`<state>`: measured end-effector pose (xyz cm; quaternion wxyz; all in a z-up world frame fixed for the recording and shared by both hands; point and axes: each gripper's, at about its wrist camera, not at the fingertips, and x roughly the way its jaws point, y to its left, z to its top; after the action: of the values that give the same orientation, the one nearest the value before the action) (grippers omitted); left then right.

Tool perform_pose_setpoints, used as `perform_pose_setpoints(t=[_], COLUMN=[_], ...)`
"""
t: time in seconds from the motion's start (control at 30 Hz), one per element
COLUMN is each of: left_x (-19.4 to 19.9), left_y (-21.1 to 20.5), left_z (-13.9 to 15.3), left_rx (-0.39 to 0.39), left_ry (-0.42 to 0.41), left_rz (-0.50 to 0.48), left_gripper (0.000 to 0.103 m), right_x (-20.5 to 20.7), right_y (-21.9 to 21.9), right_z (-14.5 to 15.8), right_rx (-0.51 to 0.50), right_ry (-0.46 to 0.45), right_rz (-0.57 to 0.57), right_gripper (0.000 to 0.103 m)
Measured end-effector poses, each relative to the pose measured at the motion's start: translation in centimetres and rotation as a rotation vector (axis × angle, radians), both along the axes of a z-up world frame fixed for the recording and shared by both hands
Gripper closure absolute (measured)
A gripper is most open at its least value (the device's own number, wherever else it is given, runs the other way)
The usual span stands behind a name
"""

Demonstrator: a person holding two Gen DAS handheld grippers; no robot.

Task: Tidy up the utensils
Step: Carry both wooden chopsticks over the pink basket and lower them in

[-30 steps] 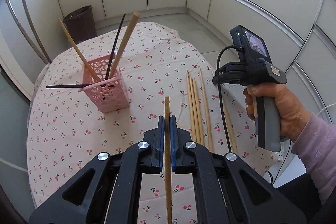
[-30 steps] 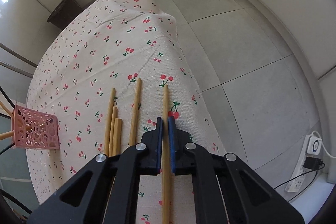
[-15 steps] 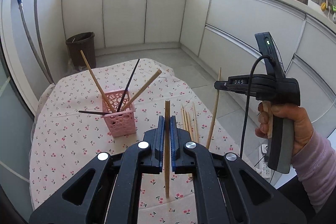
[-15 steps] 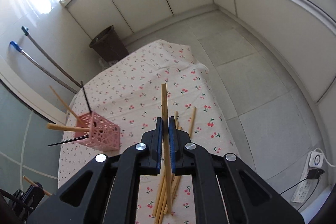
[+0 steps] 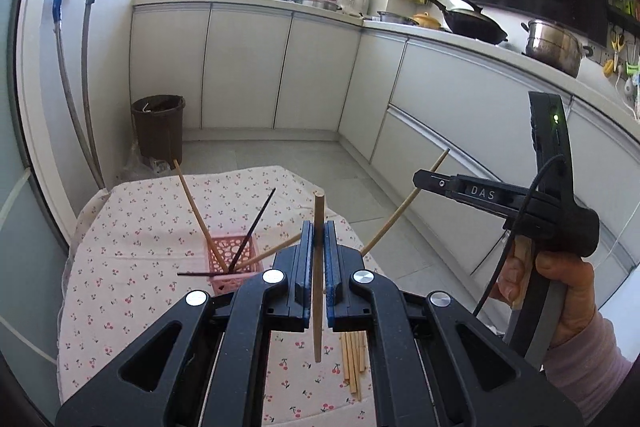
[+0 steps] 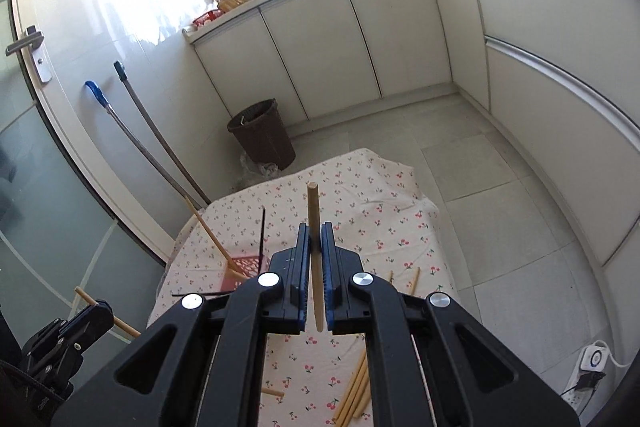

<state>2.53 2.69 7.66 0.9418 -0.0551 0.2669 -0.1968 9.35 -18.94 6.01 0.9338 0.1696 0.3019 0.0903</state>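
Bench (image 5: 120, 227) under cherry cloth carries the pink basket (image 5: 232, 267) ahead and below, left of both tongs; loose chopsticks (image 5: 354, 363) lie near its right edge. Left tongs (image 5: 319, 263), nearer the basket, pinch a wooden chopstick (image 5: 318, 307) upright. Right tongs (image 6: 316, 267) pinch another chopstick (image 6: 315, 227), axis upright.

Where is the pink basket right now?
In the left wrist view the pink basket stands on the cherry-print tablecloth, left of the left tool, with chopsticks already in it; loose chopsticks lie to its right.
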Motion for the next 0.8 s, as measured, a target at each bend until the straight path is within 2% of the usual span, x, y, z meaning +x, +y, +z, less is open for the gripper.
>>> perform_pose_setpoints(t=[0.3, 0.4, 0.53, 0.6, 0.7, 0.8], left_x=[1.4, 2.4, 4.4, 5.9, 7.9, 9.0], left_y=[3.7, 4.0, 4.0, 4.2, 4.2, 4.0], left_z=[7.3, 8.2, 7.0, 5.4, 3.3, 1.4], left_rx=[-0.084, -0.076, -0.072, -0.079, -0.043, -0.028], left_ry=[-0.164, -0.199, -0.196, -0.164, -0.124, -0.077], left_rz=[0.144, 0.191, 0.238, 0.256, 0.282, 0.263], left_gripper=[0.099, 0.099, 0.099, 0.099, 0.099, 0.097], right_x=[0.2, 0.6, 1.2, 1.8, 2.8, 3.6], right_y=[-1.3, -1.3, -0.5, 0.2, 1.5, 2.6], right_z=[6.8, 7.7, 7.6, 7.5, 7.2, 7.1], right_rx=[0.071, 0.100, 0.093, 0.093, 0.088, 0.091], right_ry=[-0.174, -0.203, -0.228, -0.227, -0.223, -0.223], right_rz=[-0.026, -0.023, -0.033, -0.016, -0.001, 0.014], right_gripper=[0.097, 0.097, 0.097, 0.097, 0.097, 0.097])
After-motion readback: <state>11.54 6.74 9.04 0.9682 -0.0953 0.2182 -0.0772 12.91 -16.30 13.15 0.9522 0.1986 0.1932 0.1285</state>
